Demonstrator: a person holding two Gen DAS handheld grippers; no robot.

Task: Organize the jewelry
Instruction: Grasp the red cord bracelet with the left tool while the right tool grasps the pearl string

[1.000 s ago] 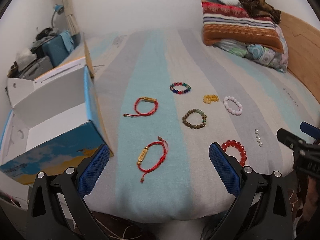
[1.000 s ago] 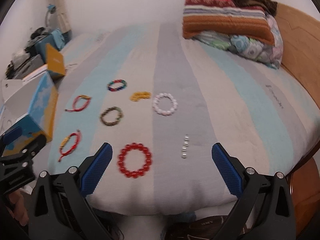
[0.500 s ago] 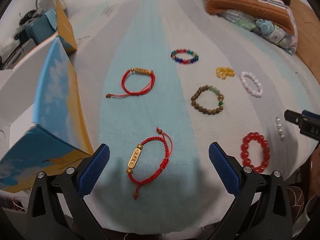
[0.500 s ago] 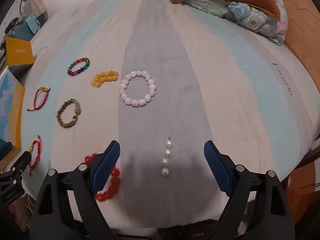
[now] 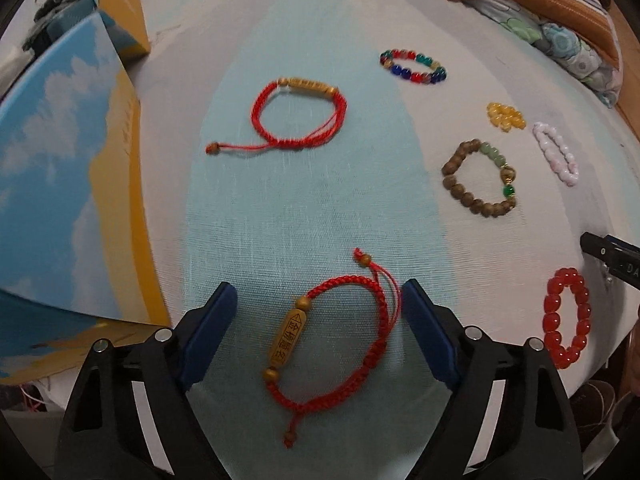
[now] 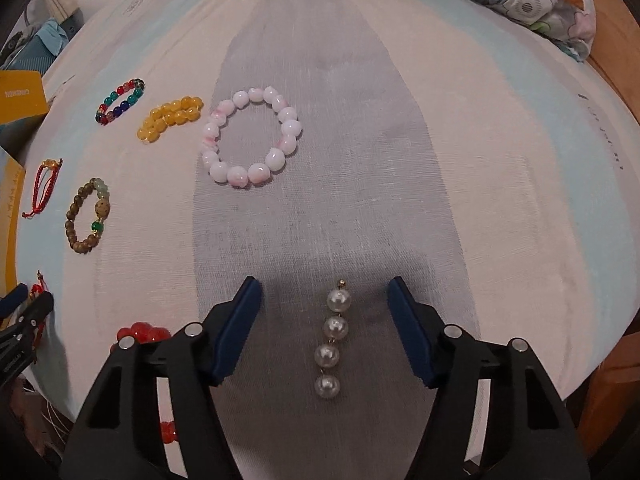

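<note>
My left gripper (image 5: 320, 300) is open, low over the bed, its blue pads either side of a red cord bracelet with a wooden tube bead (image 5: 340, 340). My right gripper (image 6: 324, 296) is open around a short string of pearls (image 6: 334, 340) on the grey stripe. Other pieces lie spread on the bed: a second red cord bracelet (image 5: 300, 116), a multicolour bead bracelet (image 5: 412, 66), a yellow bead bracelet (image 6: 170, 118), a brown bead bracelet (image 5: 478, 178), a pink-white bead bracelet (image 6: 250, 138) and a red bead bracelet (image 5: 566, 316).
An open blue-and-yellow cardboard box (image 5: 68, 184) stands at the bed's left edge. Pillows and folded blankets (image 5: 540, 4) lie at the far right. A wooden bed frame (image 6: 612, 40) runs along the right side. The striped bedsheet (image 6: 500, 160) covers the bed.
Both grippers have dropped down and forward toward the bed. The left now straddles the near red cord bracelet, the right straddles the pearl string. Both jaws have narrowed somewhat.
</note>
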